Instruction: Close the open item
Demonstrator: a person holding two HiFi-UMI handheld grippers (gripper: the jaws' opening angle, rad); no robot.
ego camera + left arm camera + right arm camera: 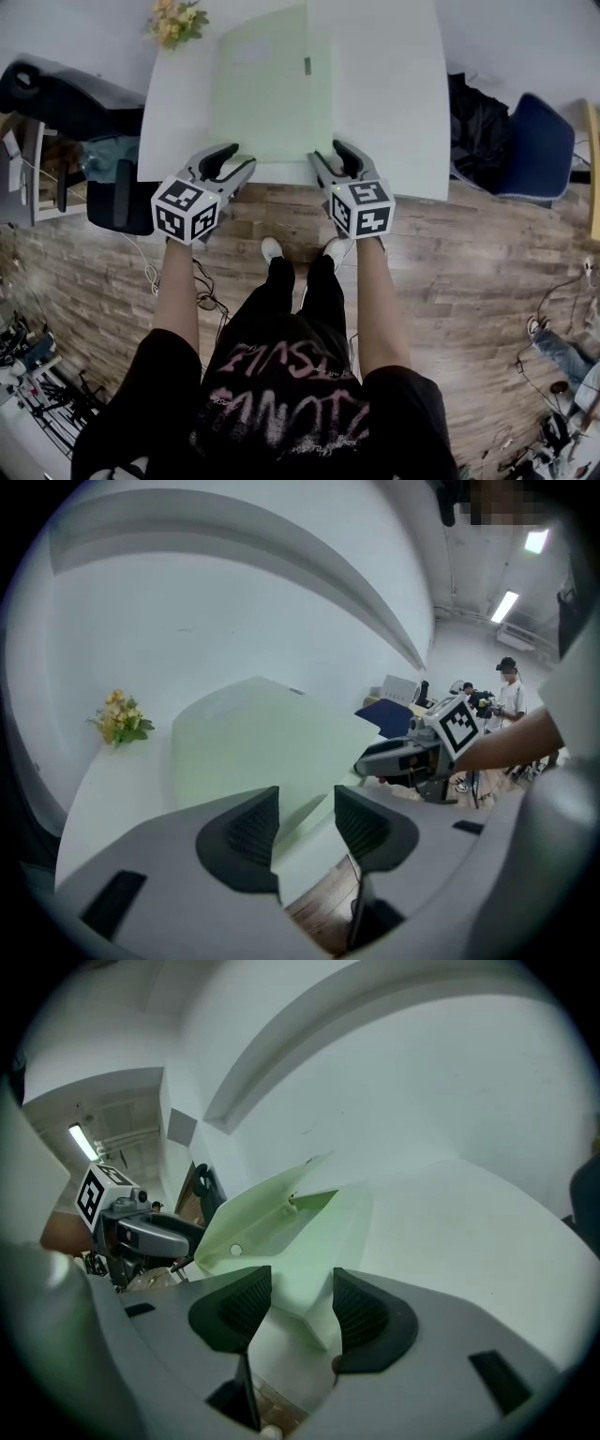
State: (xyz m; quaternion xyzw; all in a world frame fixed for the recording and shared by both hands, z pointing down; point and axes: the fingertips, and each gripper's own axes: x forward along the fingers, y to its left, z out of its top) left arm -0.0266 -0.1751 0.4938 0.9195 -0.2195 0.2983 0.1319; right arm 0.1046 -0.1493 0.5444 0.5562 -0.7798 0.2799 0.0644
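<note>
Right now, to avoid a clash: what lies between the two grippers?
The near edge of the green folder, on the white table; the head view shows it.

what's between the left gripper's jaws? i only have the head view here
observer: in the left gripper view the left gripper has its jaws apart. the green folder has its near edge in the gap, and no pad presses on it
operator: and the right one
observer: the right gripper is the same, jaws apart around the folder's near corner, not clamped
operator: is the folder really open
observer: yes, in the right gripper view its cover flap stands lifted off the base, with a round snap showing on the raised flap
</note>
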